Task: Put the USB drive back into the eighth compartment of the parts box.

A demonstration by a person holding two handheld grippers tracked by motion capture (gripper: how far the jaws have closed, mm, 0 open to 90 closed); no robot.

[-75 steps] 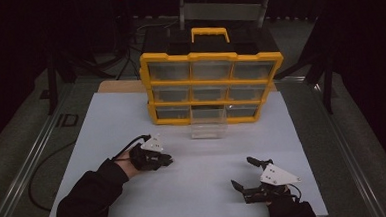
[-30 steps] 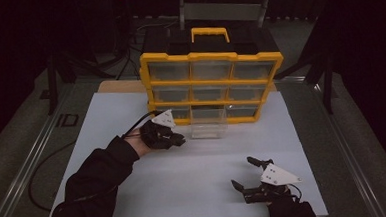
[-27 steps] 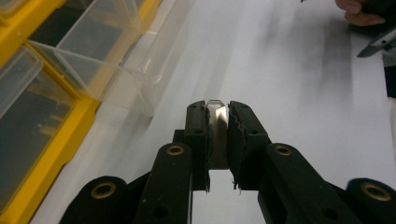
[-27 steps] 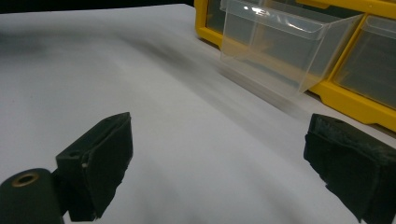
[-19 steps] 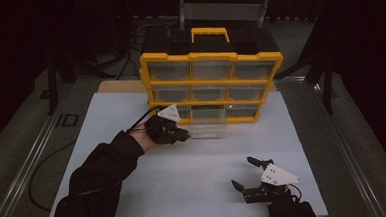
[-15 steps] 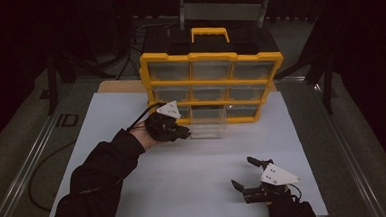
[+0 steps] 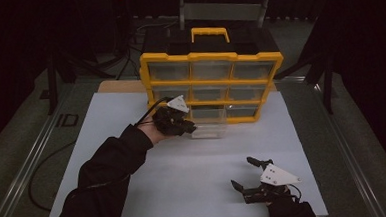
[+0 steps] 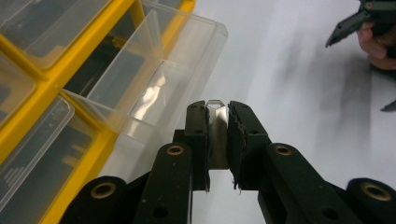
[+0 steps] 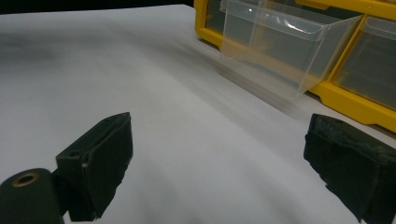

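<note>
Drawer plastic like this looks thin, clear and light, stiff enough to slide as one piece but likely to flex or crack if squeezed hard. The clear drawer (image 7: 209,121) sticks out of the bottom row of the yellow organizer (image 7: 212,85), at its middle slot, hanging over the white table (image 7: 184,169) in front of the cabinet. The left gripper (image 8: 218,114) has its jaws nearly closed, pinching what looks like the drawer's front lip or pull tab, which seems the sensible place to grip: smooth walls elsewhere would probably slip. From the gripper's own camera the drawer appears empty, so it should move easily. Well in front of the organizer, to its right, the right gripper (image 7: 251,180) rests low with jaws spread wide, holding nothing.
</note>
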